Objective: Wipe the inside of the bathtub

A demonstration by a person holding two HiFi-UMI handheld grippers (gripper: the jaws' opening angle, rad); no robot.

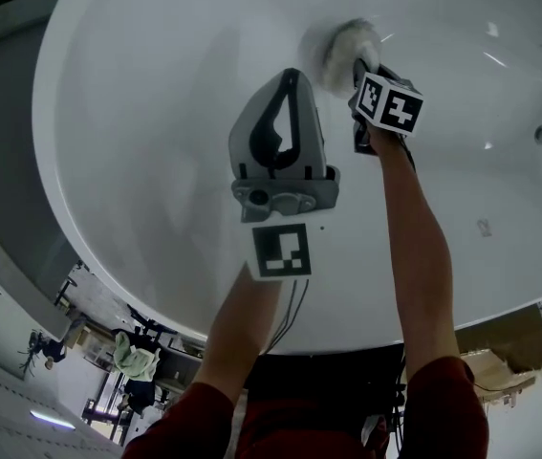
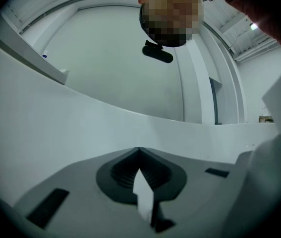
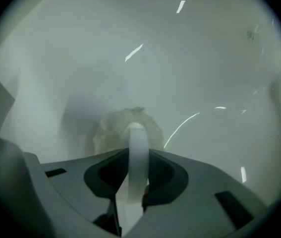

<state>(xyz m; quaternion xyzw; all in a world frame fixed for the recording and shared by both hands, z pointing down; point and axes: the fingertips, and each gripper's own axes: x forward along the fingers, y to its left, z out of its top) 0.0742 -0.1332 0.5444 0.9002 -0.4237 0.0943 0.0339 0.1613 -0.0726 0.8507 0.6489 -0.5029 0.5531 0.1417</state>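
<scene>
Bathtub (image 1: 156, 84), white and glossy, fills your downward view as your right tool (image 1: 358, 73), clenched on the white handle (image 3: 137, 157) of a fluffy scrubbing pad (image 1: 345, 51), presses the pad against the inner wall. Your left tool (image 1: 292, 76) hangs above the basin, jaws closed on nothing. Wiping looks under way. No suds, streaks or dirt show which parts are done, so much of the interior is probably left to wipe. A small grey mark (image 1: 484, 226) near the rim is too faint to read, and no brand shows.
</scene>
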